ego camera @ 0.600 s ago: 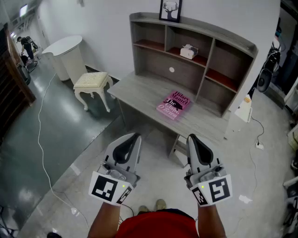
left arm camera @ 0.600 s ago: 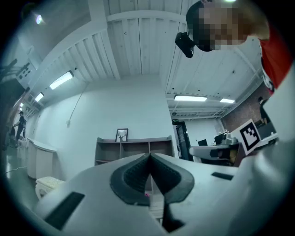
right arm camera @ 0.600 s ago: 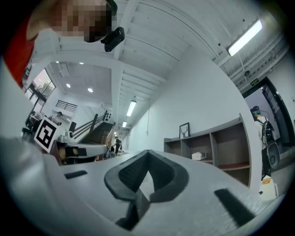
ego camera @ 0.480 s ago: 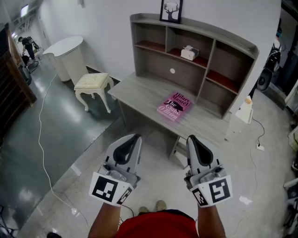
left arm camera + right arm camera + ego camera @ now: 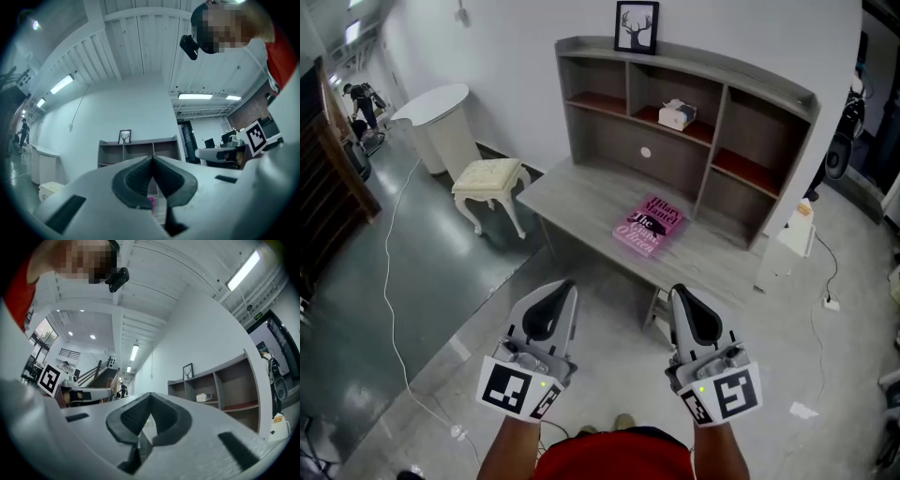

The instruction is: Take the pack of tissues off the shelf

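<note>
White and round-ended, a tall counter (image 5: 431, 108) stands at the far left. Beside it is a cream cushioned stool with curved legs (image 5: 490, 178), and a thin white cable (image 5: 389, 272) trails across the grey floor.

The left gripper (image 5: 562, 286) is held out low in front of the person, well short of the furniture. In its own view the left gripper (image 5: 151, 159) has its dark ribbed pads pressed together tip to tip, with nothing between them.

Ahead stands a grey wooden desk (image 5: 572, 192) with a pink paperback book (image 5: 649, 225) lying flat on it. A grey wooden shelf unit with open compartments (image 5: 769, 94) rises at the back of the desk, and a black-framed deer picture (image 5: 636, 26) sits on top.

The white pack of tissues (image 5: 677, 114) rests in the upper middle compartment, on its reddish floor and untouched. The right gripper view shows it small and far off (image 5: 204, 397).

The right gripper (image 5: 677, 291) is level with the left. Its jaws are also fully closed and empty (image 5: 150, 394).

The step in hand looks like the approach, since neither gripper is near the shelf yet. The next move likely calls for stepping up to the desk and reaching over the book. One pair of jaws would have to open wide enough to span the pack before entering between the dividers.
</note>
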{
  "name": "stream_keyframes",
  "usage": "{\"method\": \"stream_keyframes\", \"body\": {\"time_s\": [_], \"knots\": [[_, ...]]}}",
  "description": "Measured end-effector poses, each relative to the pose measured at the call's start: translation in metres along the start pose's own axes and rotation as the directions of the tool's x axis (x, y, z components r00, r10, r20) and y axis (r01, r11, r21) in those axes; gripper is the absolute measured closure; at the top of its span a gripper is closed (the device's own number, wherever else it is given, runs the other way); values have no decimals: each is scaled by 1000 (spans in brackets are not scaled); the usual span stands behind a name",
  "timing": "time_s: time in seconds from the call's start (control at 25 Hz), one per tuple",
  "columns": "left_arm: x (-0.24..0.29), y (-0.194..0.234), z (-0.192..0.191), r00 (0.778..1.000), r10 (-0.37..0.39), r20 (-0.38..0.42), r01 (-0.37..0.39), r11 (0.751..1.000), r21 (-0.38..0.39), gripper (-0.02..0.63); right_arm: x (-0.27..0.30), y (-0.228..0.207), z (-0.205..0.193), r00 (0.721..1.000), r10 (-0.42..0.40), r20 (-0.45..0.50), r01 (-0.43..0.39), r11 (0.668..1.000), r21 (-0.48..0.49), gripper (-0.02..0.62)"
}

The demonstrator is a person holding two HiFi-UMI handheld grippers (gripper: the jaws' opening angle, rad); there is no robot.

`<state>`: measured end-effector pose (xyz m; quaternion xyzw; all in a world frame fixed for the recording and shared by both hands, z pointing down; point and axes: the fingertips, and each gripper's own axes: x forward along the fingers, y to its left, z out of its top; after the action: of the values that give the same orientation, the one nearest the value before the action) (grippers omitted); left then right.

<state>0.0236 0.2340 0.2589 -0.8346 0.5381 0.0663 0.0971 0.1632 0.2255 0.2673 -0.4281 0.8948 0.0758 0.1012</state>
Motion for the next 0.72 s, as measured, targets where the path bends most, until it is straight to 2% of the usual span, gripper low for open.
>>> {"method": "stream_keyframes", "body": {"time_s": [0.32,0.72], "knots": [[22,-17,-4,1000,29,-11,-28,999,23,598,0,-26,-4,1000,28,12,-28,1000,-3,591],[58,3,-14,999,39,-9,-39,999,32,597,32,-43,-18,999,41,2,-41,999,-21,591]]}}
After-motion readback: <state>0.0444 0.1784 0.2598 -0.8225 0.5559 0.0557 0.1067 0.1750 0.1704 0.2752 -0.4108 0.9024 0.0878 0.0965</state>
